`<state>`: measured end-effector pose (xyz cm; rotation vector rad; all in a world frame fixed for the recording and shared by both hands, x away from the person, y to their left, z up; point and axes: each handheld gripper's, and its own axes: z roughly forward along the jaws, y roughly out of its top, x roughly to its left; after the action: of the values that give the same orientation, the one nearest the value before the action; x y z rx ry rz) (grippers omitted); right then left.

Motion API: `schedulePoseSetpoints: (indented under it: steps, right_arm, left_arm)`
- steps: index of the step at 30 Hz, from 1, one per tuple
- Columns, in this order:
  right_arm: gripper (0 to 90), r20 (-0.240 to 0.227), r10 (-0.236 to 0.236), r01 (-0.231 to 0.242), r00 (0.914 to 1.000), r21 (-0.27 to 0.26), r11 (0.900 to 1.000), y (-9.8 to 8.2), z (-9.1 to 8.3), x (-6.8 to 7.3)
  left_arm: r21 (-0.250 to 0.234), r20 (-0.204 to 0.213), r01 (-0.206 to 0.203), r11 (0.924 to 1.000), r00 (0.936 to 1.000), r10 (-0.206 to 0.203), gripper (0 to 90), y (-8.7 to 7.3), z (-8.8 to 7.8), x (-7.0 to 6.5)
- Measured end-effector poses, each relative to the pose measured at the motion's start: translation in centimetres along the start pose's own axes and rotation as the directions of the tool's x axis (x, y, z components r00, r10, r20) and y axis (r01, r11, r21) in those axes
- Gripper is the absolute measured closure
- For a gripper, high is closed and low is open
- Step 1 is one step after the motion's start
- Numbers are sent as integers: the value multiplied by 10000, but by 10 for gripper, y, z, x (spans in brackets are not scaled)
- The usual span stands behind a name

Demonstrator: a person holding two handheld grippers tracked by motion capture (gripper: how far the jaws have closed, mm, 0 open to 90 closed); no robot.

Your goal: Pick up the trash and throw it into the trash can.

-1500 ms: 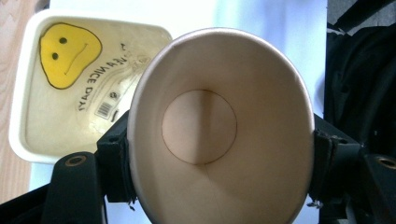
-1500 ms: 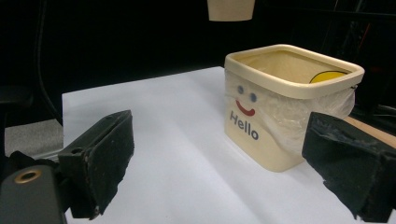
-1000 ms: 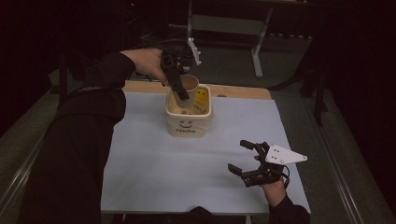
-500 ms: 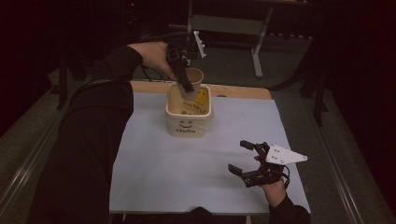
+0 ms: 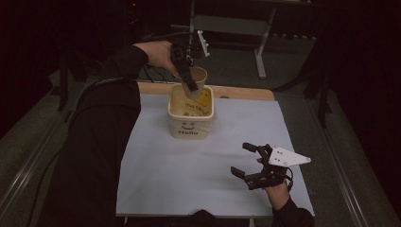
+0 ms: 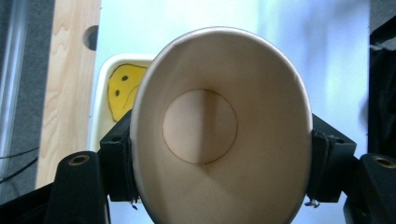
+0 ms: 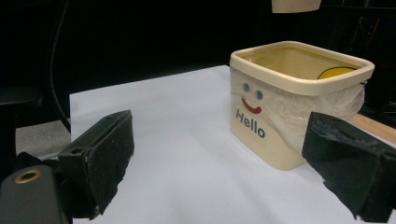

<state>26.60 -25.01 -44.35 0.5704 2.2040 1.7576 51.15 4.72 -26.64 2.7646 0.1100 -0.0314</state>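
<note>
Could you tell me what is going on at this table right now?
A person works with a gripper in each hand. The left gripper is shut on a paper cup, squeezing it oval and holding it tipped above the far edge of the cream "Hello" tub. The cup's inside looks empty in the left gripper view. The right gripper rests open near the front right of the white sheet, holding nothing.

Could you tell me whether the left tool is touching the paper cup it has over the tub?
Touching: in the left gripper view, the left tool has its jaws pressed against both sides of the paper cup.
</note>
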Motion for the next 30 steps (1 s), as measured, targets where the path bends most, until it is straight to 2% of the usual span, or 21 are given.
schedulePoseSetpoints:
  steps: [4,9,13,14,17,18,20,21,23,25,27,30]
  right_arm:
    - [90,-33,-19,19,10000,2,10000,0,0,0]
    - [90,-34,20,-20,10000,8,10000,0,0,0]
    - [90,-56,17,-17,10000,27,10000,0,0,0]
    - [90,-54,21,-21,10000,24,10000,0,0,0]
    - [90,-65,33,-33,10000,31,10000,-1,1,0]
    - [90,-67,32,-32,10000,38,10000,0,1,0]
    - [90,-63,12,-12,10000,41,10000,0,0,0]
    - [90,-63,19,-18,10000,41,10000,0,1,0]
    - [90,-80,11,-11,10000,28,10000,0,1,0]
    - [90,-76,-16,16,10000,49,10000,0,1,0]
    - [90,-76,-21,22,10000,35,10000,0,0,0]
    - [90,-63,-15,15,10000,27,10000,0,0,0]
  left_arm:
    - [20,-74,217,9998,9997,-217,297,-1,3,6]
    - [-131,-203,176,9998,9996,-179,292,-3,6,10]
    - [73,-207,118,9999,9997,-116,289,-2,9,11]
    - [137,-342,67,9999,9994,-62,282,-2,10,11]
    - [49,-298,455,9990,9985,-453,202,-2,12,13]
    - [2,-330,623,9981,9975,-623,154,-1,13,13]
    - [45,-380,524,9986,9979,-522,3,-1,14,14]
    - [115,-527,665,9977,9964,-658,3,-1,16,14]
    - [-202,-869,855,9961,9924,-869,3,-2,15,14]
    - [-322,-869,974,9947,9912,-998,3,-3,16,14]
    - [-177,-895,945,9954,9914,-957,3,-4,18,11]
    - [-219,-906,998,9948,9907,-1014,3,-6,18,10]
